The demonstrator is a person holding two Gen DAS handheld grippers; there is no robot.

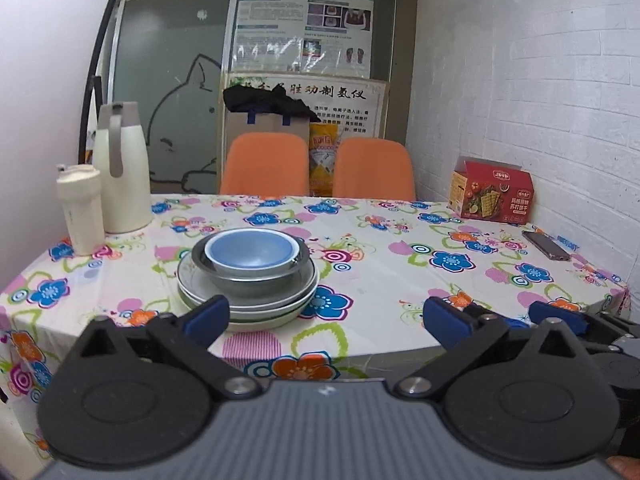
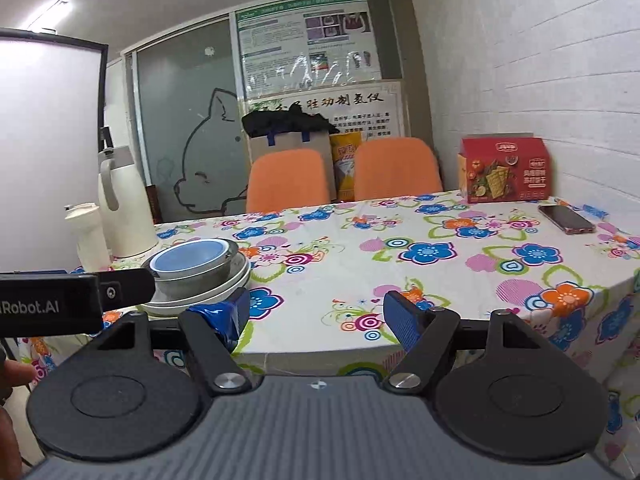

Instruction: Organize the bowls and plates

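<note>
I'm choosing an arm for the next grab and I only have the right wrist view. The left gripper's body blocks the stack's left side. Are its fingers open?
Observer: Yes, the left gripper is open and empty.
Operator: What's at the stack's left rim?
Observer: The plates show their whole left rim. The bottle stands apart, further back-left.
Operator: Is the gripper aimed at the stack?
Observer: Only partly. Its left finger overlaps the plates' near rim, and the other is over cloth.

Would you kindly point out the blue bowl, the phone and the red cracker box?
blue bowl (image 1: 250, 252), left wrist view, inner floor.
phone (image 2: 566, 219), right wrist view, middle of its screen.
red cracker box (image 2: 505, 176), right wrist view, front face.
</note>
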